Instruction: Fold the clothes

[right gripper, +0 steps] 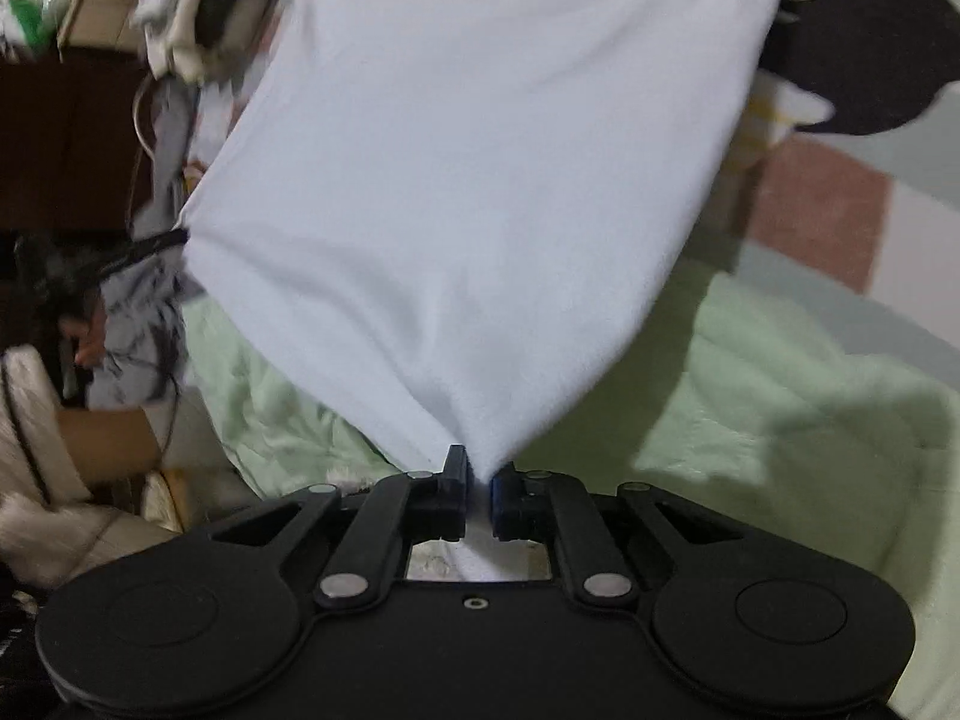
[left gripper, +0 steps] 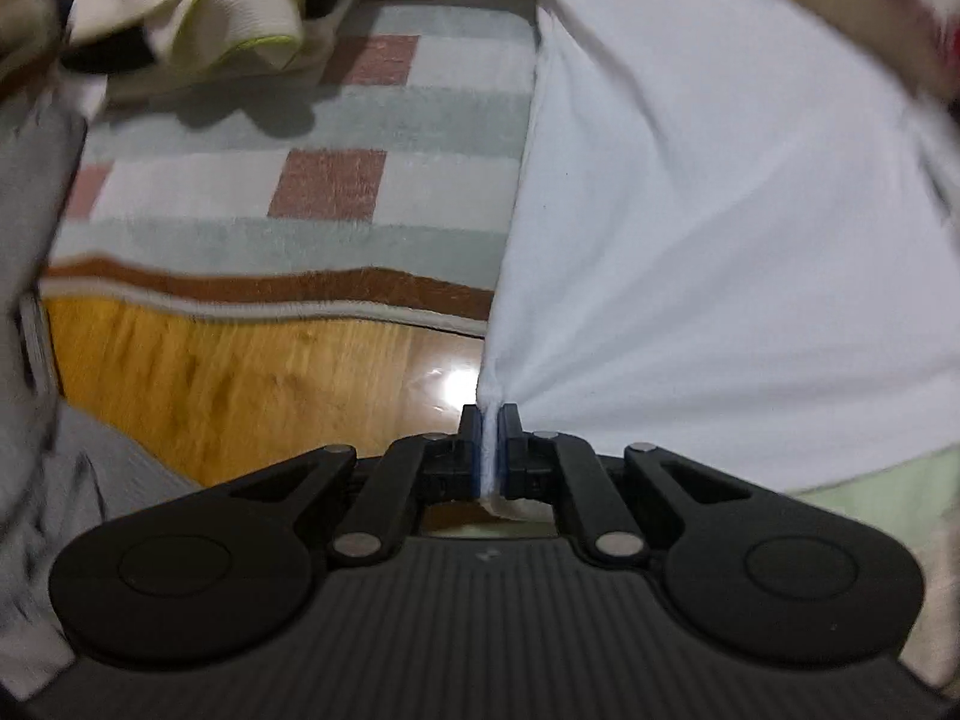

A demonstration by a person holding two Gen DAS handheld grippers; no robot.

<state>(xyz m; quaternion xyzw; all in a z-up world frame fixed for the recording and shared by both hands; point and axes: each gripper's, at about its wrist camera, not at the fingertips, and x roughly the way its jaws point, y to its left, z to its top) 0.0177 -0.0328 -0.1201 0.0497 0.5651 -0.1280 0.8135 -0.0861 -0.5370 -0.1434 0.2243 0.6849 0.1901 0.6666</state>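
Note:
A white garment (left gripper: 720, 210) fills the right half of the left wrist view, drawn taut toward my left gripper (left gripper: 491, 420), which is shut on a pinched corner of it. In the right wrist view the same white garment (right gripper: 480, 210) spreads upward like a sheet from my right gripper (right gripper: 478, 471), which is shut on another bunched corner. The cloth hangs lifted above a pale green blanket (right gripper: 750, 390). The far end of the garment runs out of sight at the top of both views.
A checked rug (left gripper: 300, 168) with a brown border lies over a wooden floor (left gripper: 240, 372). A pile of cream and yellow-trimmed clothes (left gripper: 228, 6) sits at the rug's far side. Grey fabric (left gripper: 36, 360) lies on the left. Black-and-white cloth (right gripper: 852, 48) and clutter (right gripper: 120, 300) flank the blanket.

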